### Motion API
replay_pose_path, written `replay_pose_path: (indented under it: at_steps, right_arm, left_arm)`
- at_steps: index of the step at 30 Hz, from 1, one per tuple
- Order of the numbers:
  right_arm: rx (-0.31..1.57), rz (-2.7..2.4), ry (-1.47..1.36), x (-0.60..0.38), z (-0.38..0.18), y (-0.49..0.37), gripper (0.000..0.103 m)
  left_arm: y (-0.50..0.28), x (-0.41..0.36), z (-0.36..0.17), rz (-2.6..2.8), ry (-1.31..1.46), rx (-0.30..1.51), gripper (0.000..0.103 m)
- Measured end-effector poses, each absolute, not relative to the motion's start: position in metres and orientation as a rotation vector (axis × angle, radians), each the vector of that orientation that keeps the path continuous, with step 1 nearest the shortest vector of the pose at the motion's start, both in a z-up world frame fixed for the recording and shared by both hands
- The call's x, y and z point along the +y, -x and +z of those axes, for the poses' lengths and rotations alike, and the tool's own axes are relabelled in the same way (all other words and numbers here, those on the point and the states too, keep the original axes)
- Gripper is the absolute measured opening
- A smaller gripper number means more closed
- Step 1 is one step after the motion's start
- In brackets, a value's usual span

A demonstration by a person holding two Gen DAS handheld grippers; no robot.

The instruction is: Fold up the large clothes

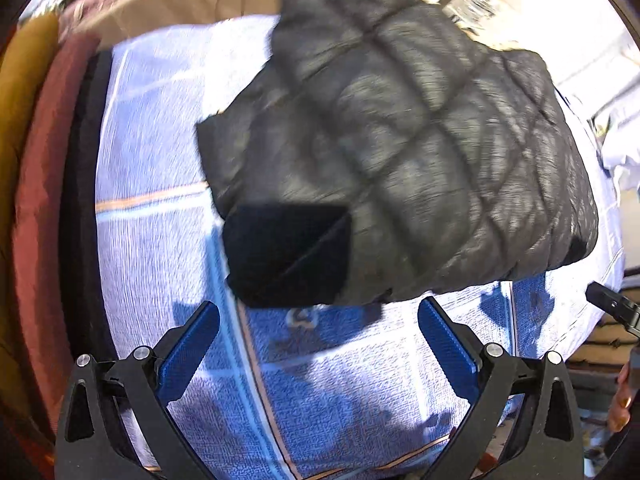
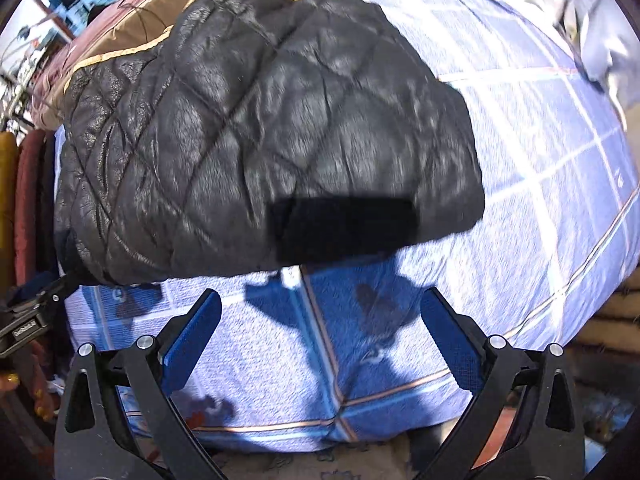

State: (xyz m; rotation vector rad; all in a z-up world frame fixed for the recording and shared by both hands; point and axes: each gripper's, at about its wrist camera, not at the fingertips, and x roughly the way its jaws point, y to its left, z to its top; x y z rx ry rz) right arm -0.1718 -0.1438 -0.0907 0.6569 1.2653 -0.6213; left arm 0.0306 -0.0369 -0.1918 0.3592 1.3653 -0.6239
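Note:
A black quilted leather jacket (image 1: pixel 400 140) lies folded into a thick bundle on a blue checked bedsheet (image 1: pixel 340 380). A plain black knit cuff (image 1: pixel 288 256) lies at the bundle's near edge. My left gripper (image 1: pixel 319 320) is open just short of that edge, nothing between its blue pads. In the right wrist view the same jacket (image 2: pixel 260 132) fills the upper left, its cuff (image 2: pixel 344 228) facing me. My right gripper (image 2: pixel 321 310) is open over the sheet (image 2: pixel 520 200), a little below the cuff. Both views are blurred by motion.
Tan and maroon bedding (image 1: pixel 168 4) is piled behind the jacket. Folded orange and red fabric (image 1: pixel 36 160) lines the left side. The other gripper's black body (image 1: pixel 616 308) shows at the right edge, with a hand (image 1: pixel 622 400) below it. White cloth (image 2: pixel 600 48) lies at the sheet's far right.

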Motion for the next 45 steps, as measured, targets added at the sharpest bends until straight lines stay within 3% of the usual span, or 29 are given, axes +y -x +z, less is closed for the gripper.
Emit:
replay_pose_path:
  at_steps: [12,21,37,45]
  right_arm:
    - [1.010,-0.562,-1.099,-0.236,-0.116,0.220,0.098]
    - [0.965,-0.507,-1.227,-0.314,-0.147,0.231,0.098]
    - [1.013,-0.251,-1.379,-0.372,-0.234,0.189,0.099]
    - [0.959,-0.264,-1.418,-0.366,-0.239,0.182,0.099]
  left_arm:
    - [-0.101,0.010,-0.194,-0.676,0.085,1.480,0.097]
    - [-0.124,0.005,-0.239,-0.577,0.259,1.572,0.097]
    - [-0.153,-0.046,-0.284,-0.577,0.254,1.669,0.098]
    - [-0.149,-0.055,-0.285,-0.554,0.253,1.646,0.096]
